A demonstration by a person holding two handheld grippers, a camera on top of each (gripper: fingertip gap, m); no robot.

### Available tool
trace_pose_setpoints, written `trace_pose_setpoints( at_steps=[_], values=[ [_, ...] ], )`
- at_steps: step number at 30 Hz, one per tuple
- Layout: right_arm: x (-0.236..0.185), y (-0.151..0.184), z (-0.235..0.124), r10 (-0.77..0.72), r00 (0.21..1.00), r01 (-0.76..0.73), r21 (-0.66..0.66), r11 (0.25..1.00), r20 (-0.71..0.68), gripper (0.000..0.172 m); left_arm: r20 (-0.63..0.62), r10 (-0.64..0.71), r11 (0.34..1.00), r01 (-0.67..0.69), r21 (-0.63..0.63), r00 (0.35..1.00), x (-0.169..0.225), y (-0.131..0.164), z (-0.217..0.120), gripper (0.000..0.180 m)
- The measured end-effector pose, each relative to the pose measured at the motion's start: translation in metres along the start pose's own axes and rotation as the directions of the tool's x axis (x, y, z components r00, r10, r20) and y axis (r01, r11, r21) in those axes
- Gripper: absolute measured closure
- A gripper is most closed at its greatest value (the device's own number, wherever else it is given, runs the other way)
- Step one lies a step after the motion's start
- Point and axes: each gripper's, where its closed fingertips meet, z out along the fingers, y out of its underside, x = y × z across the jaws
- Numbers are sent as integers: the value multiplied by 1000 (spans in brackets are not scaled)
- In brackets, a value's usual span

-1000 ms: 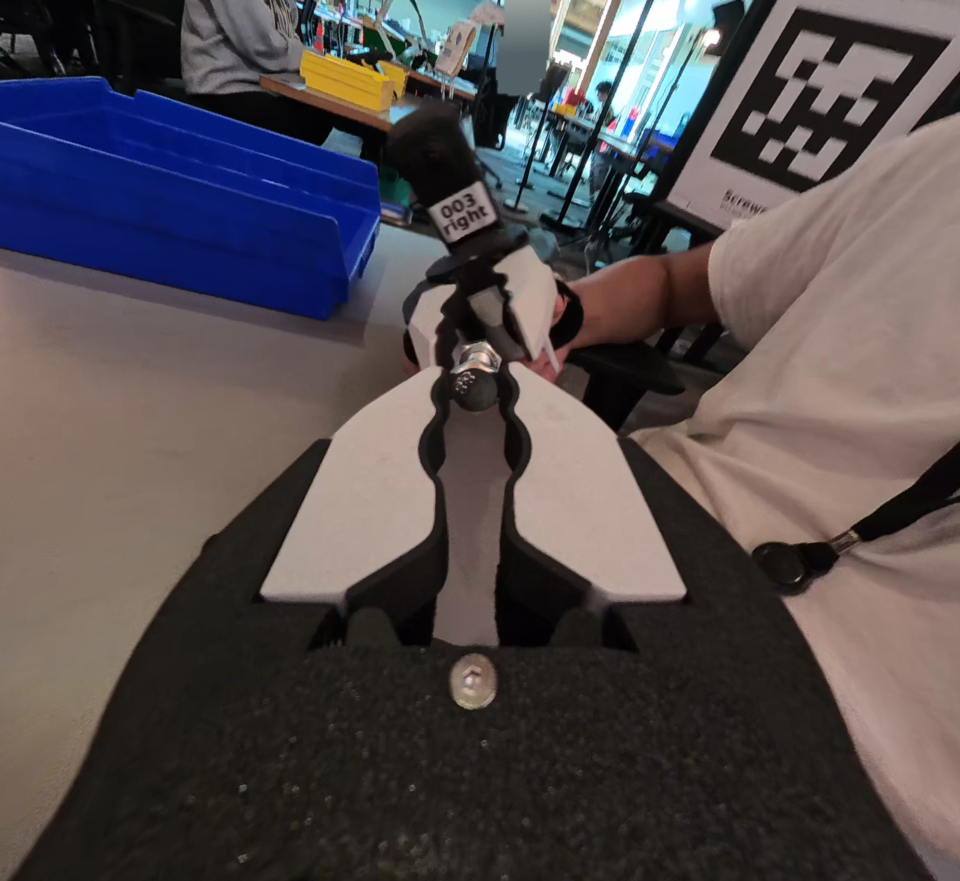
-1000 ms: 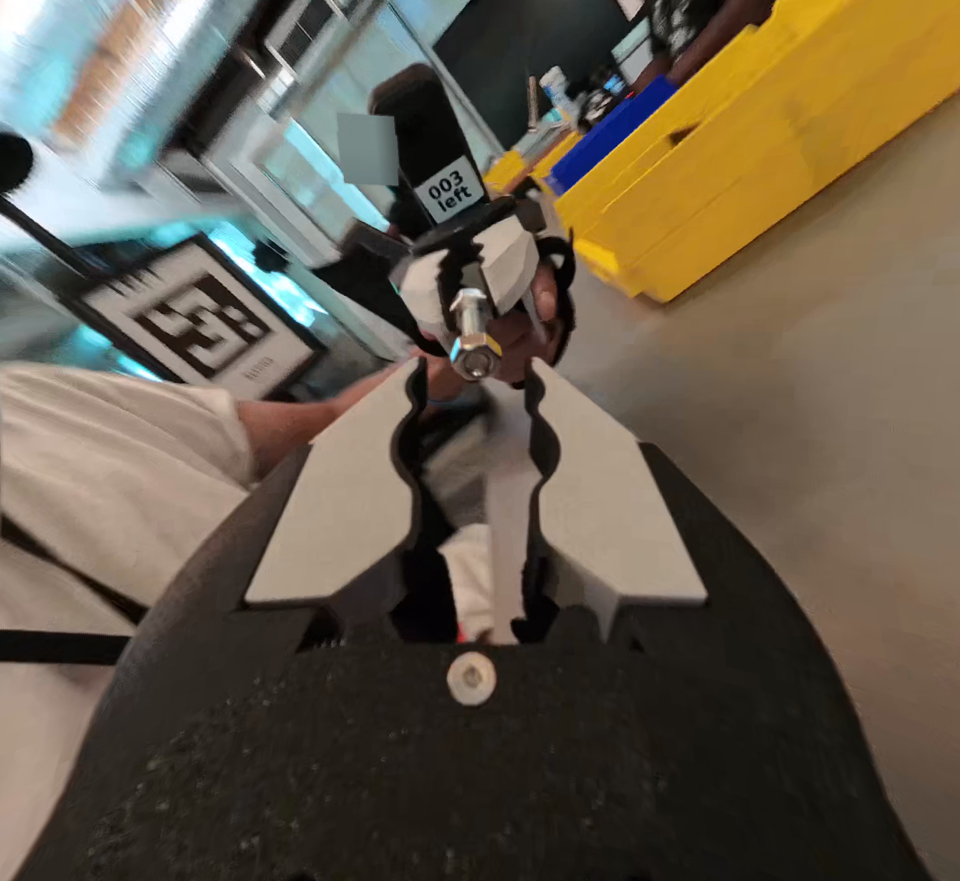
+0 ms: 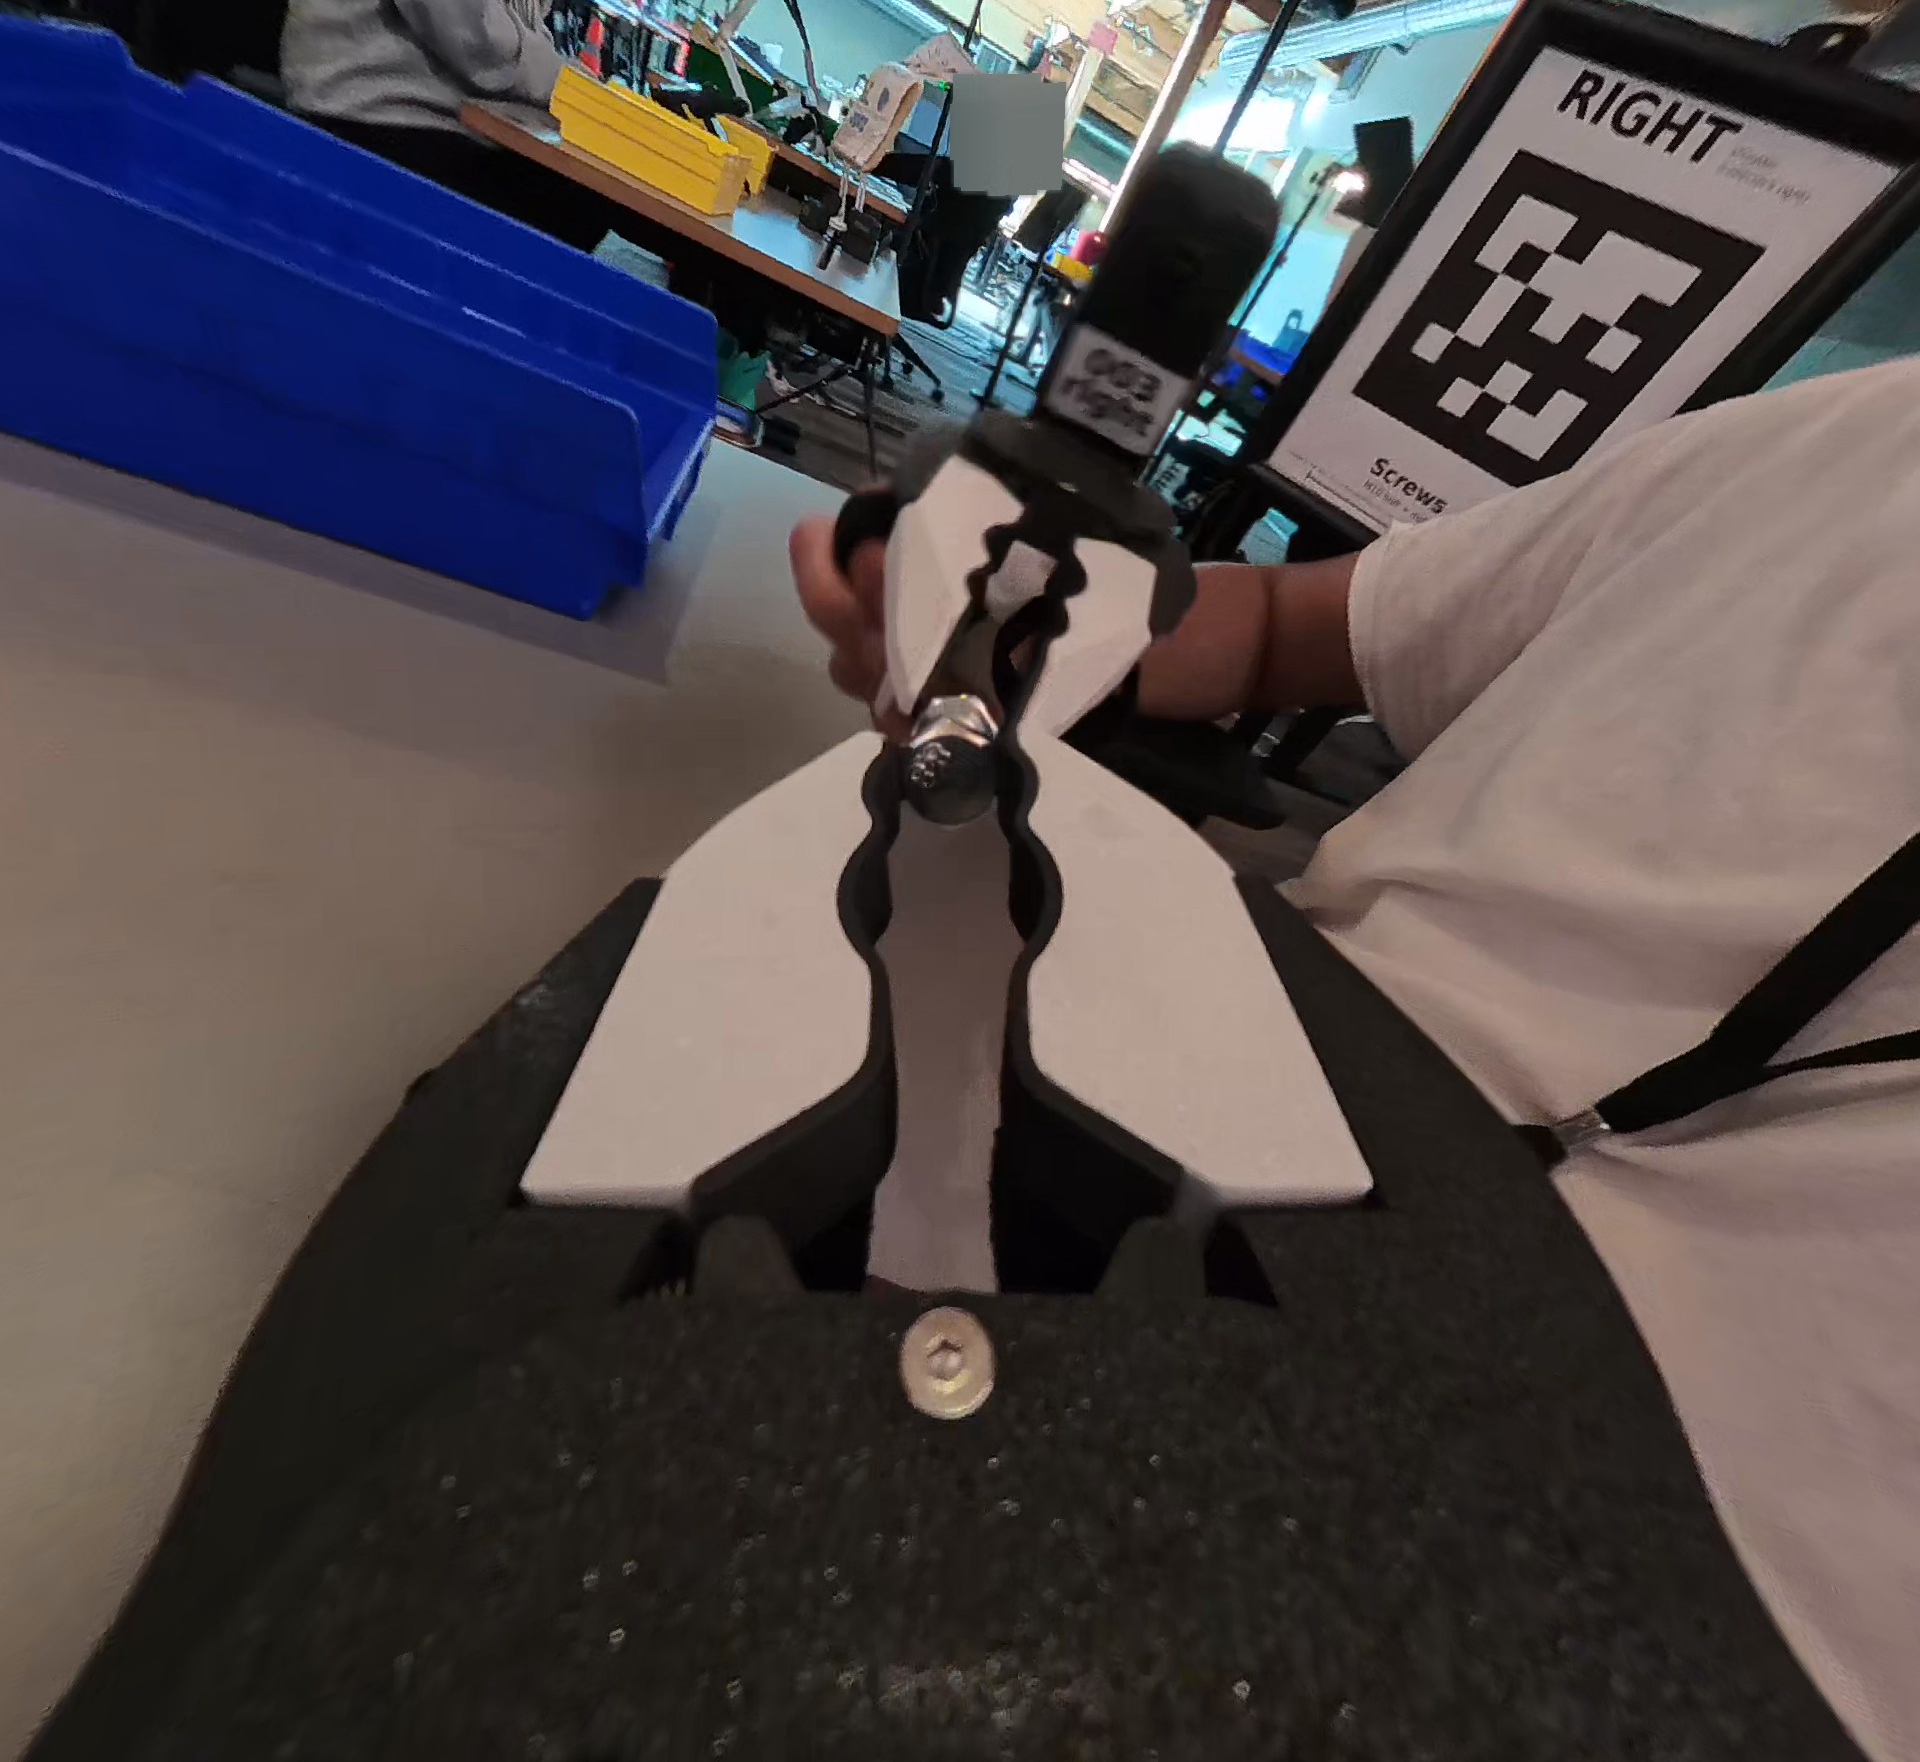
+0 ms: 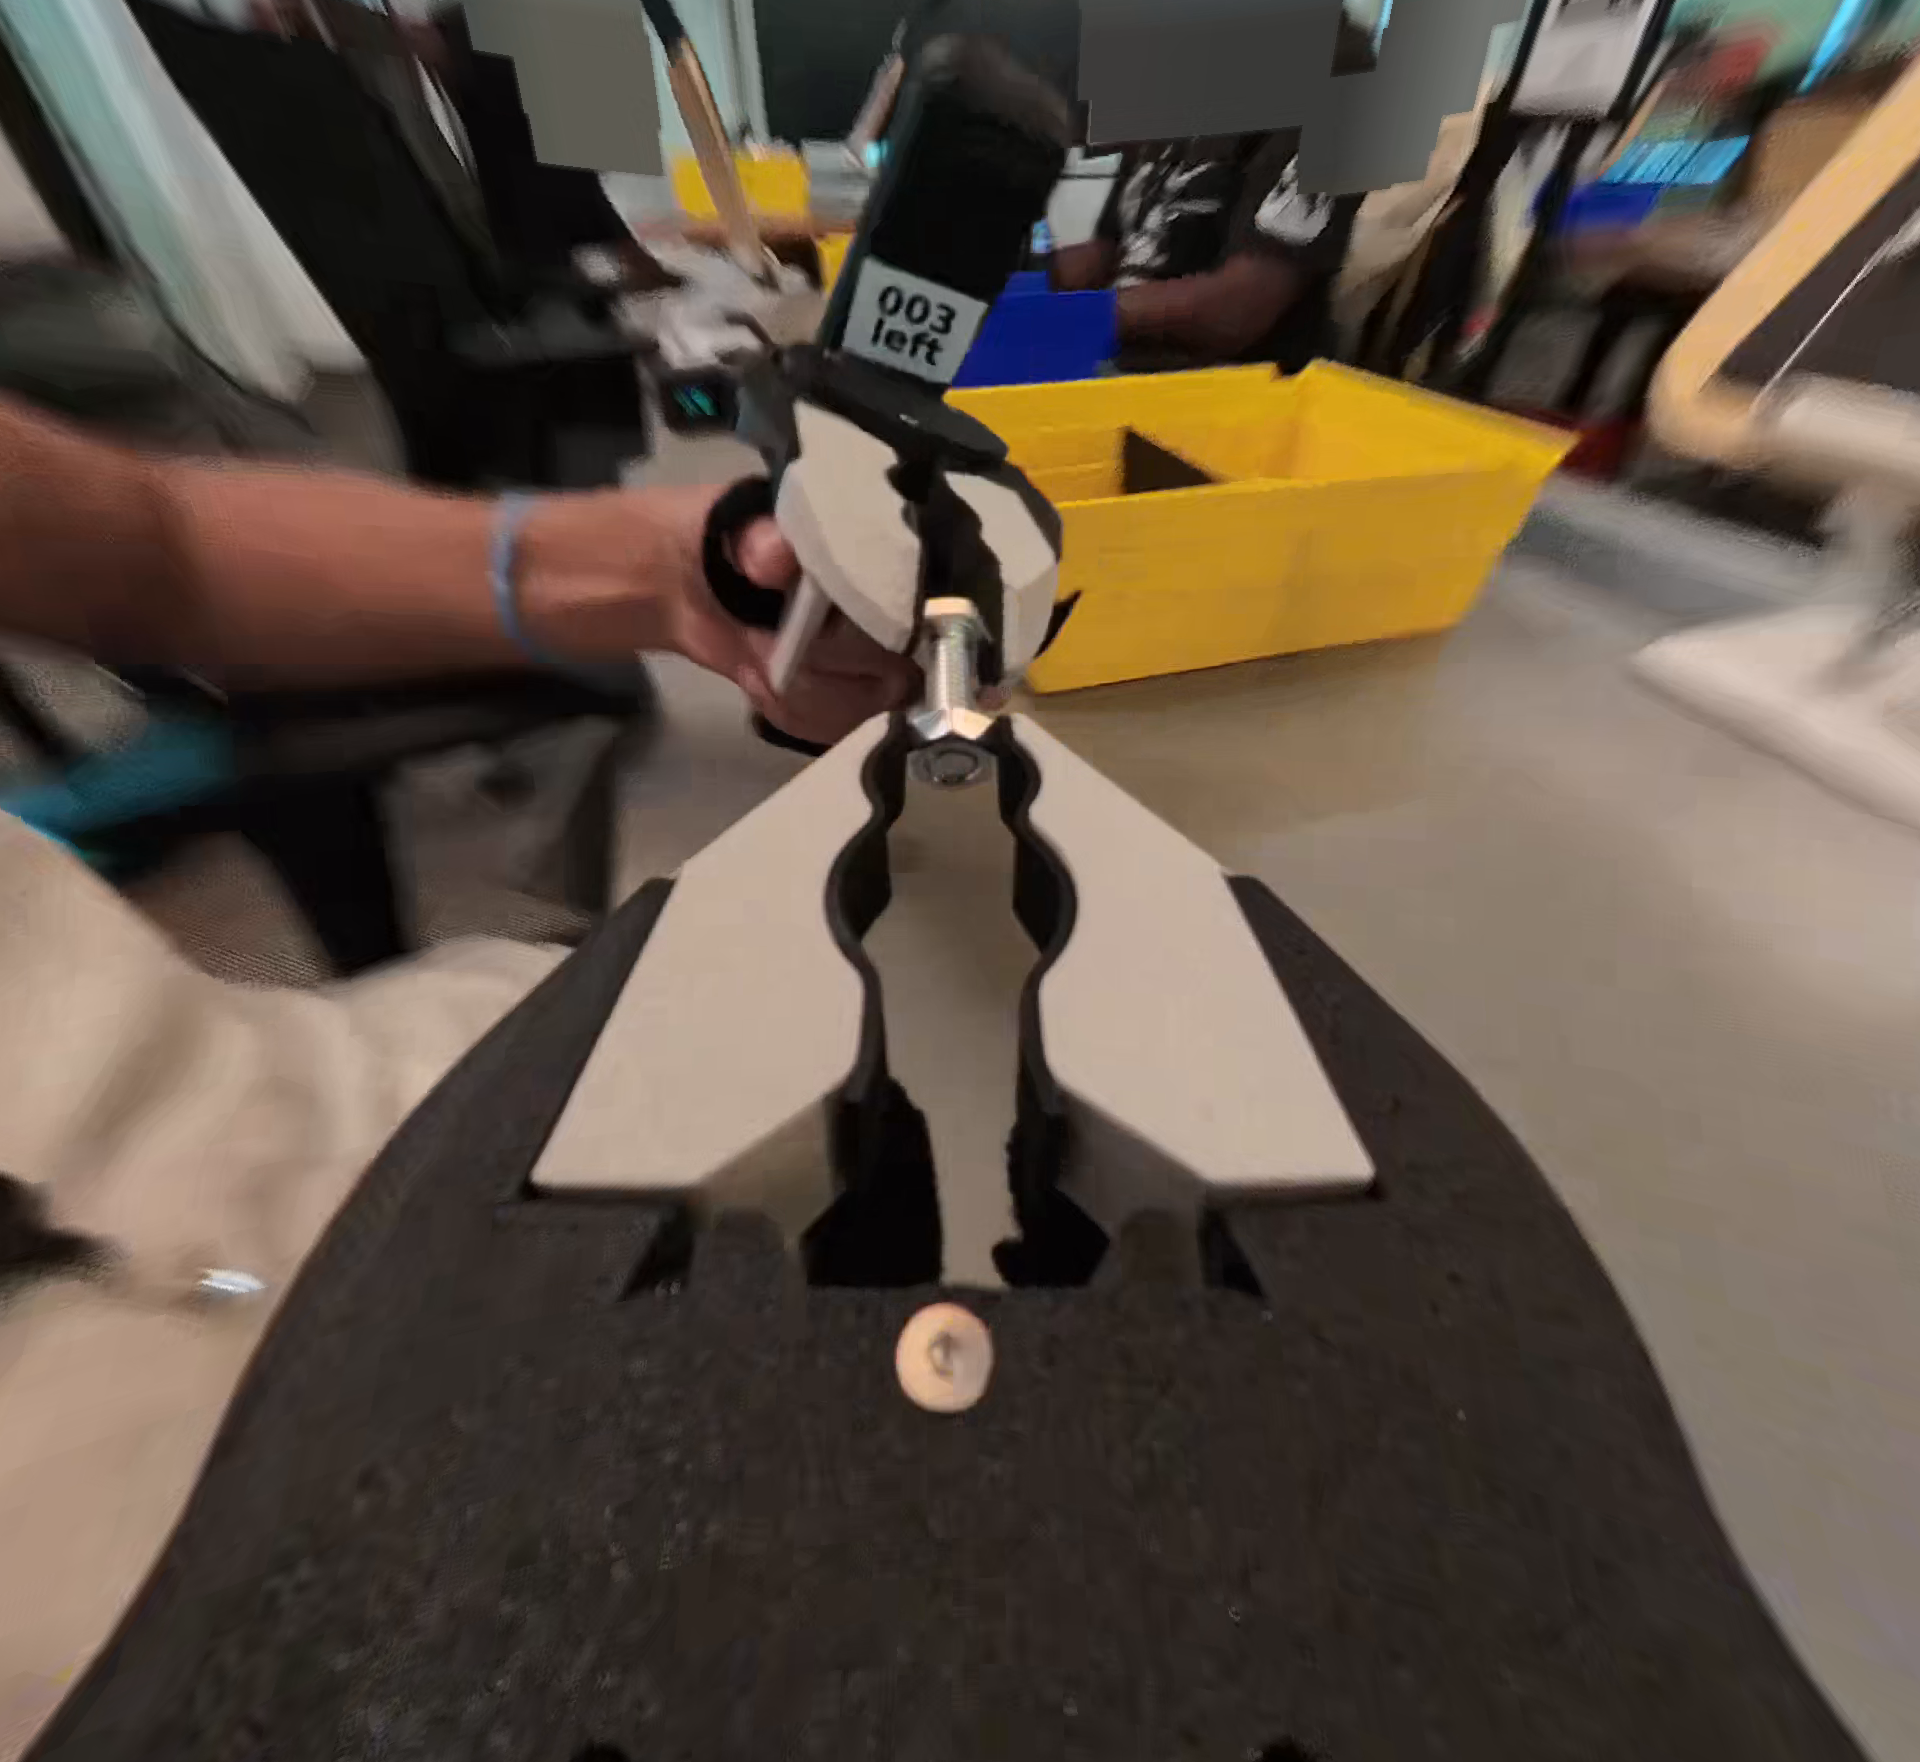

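My left gripper (image 3: 948, 777) is shut on the hex head of a silver bolt (image 3: 940, 782), held above the table. In the right wrist view the left gripper (image 4: 951, 616) shows ahead, with the bolt's threaded shaft (image 4: 948, 663) pointing toward me. My right gripper (image 4: 948, 762) is shut on a silver hex nut (image 4: 948, 736) that sits on the free end of that bolt. In the left wrist view the right gripper (image 3: 997, 642) shows just beyond my fingertips, its fingers closed around the far end of the bolt.
A blue bin (image 3: 343, 362) stands on the pale table (image 3: 260, 881) at the left. A yellow bin (image 4: 1278, 507) stands on the table beyond the grippers in the right wrist view. A framed black-and-white marker sign (image 3: 1558, 299) stands at the right. People sit at tables behind. Left and right tips are no more than a few centimetres apart.
My right gripper was open a short way from the bolt's end; it has swung round, moved up and its pads have closed on the nut. My left gripper keeps its hold on the bolt.
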Motion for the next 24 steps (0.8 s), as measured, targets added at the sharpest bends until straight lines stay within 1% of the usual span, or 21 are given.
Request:
trace_pose_setpoints(
  at_steps=[1,2,3,5,6,7,8,9,10,11,13,14,15,16,17,18,19,20,21,22,24],
  values=[
    [1,1,1,165,985,-166,10,986,52,155,11,21,1000,-21,4,1000,0,-1,0,163],
    [1,2,2,325,940,-329,19,944,108,155,18,38,999,-38,9,999,0,-2,-1,163],
    [0,2,3,479,860,-489,19,872,173,155,20,53,998,-54,19,998,0,-4,-1,163],
    [0,-1,3,723,617,-758,-14,653,310,155,23,76,997,-76,31,997,2,-6,-1,163],
    [1,-2,2,779,509,-829,-36,558,366,155,28,87,996,-88,33,996,3,-7,-1,163],
    [1,-1,2,791,470,-848,-51,528,391,155,32,94,995,-95,30,995,3,-7,0,163],
    [1,-1,2,783,486,-840,-40,541,388,155,36,94,995,-95,26,995,3,-7,0,163],
    [2,-1,1,760,536,-813,-18,582,367,155,38,87,996,-88,27,995,2,-7,0,163],
    [2,-3,1,719,605,-767,10,642,342,152,36,73,996,-75,39,997,2,-8,0,163],
    [3,-6,0,654,693,-696,43,717,303,142,32,54,997,-56,56,998,1,-10,-1,163],
    [7,-3,1,408,903,-418,63,906,133,125,40,8,996,-11,87,999,-3,-14,-3,163],
    [11,0,2,200,980,-201,35,979,20,119,37,-22,994,18,105,999,-4,-16,-4,163],
    [14,3,1,-57,994,55,-27,998,-90,117,35,-59,991,54,126,998,-6,-19,-5,163],
    [17,4,0,-316,932,300,-111,948,-179,115,29,-102,985,97,143,994,-8,-20,-5,163],
    [18,2,-1,-544,804,510,-193,838,-239,115,15,-146,978,142,154,989,-10,-20,-6,163],
    [18,-2,-2,-728,630,678,-267,685,-270,117,1,-184,970,181,163,983,-11,-19,-5,163],
    [15,-3,-2,-860,433,794,-339,505,-269,119,-13,-214,962,213,170,977,-12,-19,-5,163],
    [13,-3,-2,-935,249,858,-390,334,-253,122,-35,-241,955,244,168,970,-12,-17,-4,163],
    [10,-3,-1,-964,110,886,-415,206,-243,127,-65,-265,950,272,156,962,-10,-15,-3,163],
    [9,0,0,-973,37,895,-426,133,-226,130,-85,-282,945,292,150,956,-9,-14,-2,164],
    [10,4,1,-978,-8,894,-439,87,-209,132,-99,-301,941,313,130,948,-8,-10,1,164]
  ],
)
